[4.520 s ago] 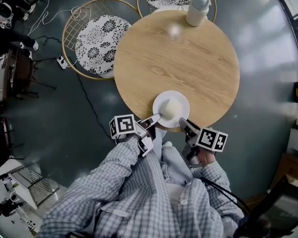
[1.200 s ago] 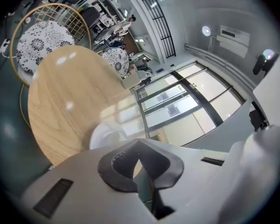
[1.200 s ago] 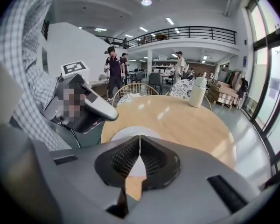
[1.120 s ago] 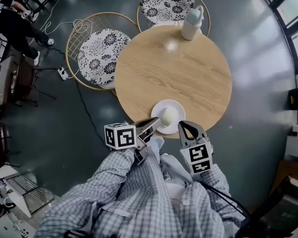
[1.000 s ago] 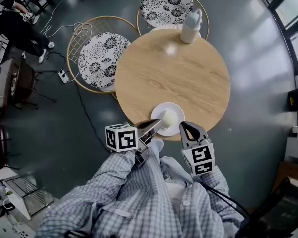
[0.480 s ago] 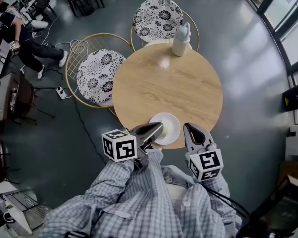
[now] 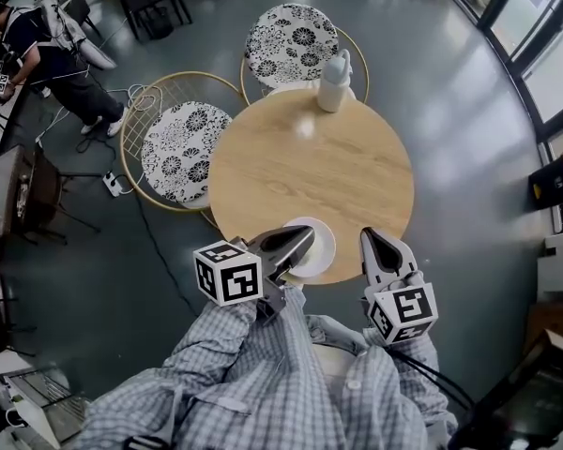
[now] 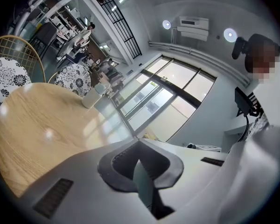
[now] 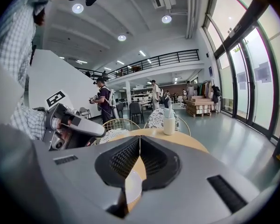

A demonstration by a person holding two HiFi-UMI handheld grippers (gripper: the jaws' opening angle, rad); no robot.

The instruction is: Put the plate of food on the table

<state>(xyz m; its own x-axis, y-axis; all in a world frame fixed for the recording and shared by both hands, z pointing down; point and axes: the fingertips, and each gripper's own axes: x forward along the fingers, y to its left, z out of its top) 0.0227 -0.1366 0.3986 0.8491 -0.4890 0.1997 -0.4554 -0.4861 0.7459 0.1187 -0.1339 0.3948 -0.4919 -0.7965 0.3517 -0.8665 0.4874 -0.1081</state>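
Note:
A white plate [image 7: 319,244] lies on the round wooden table [image 7: 310,167], close to its near edge. My left gripper [image 7: 308,233] hangs above the plate's left part, hides what is on it, and is shut with nothing between its jaws. To the right of the plate, off the table's edge, my right gripper [image 7: 370,236] is shut and empty too. In the right gripper view a strip of the plate [image 9: 132,186] shows below the shut jaws, and the left gripper [image 9: 72,125] appears at the left. The left gripper view shows the table [image 8: 37,129] beyond its shut tips.
A white bottle [image 7: 332,80] stands at the table's far edge. Two wire chairs with floral cushions [image 7: 183,153] [image 7: 291,34] stand to the left and behind. A person [image 7: 47,59] sits at the far left, and cables lie on the dark floor.
Both grippers have let go of the plate's rim and risen toward the camera. The plate stays at the table's near edge. The head view has lifted, so the table looks smaller.

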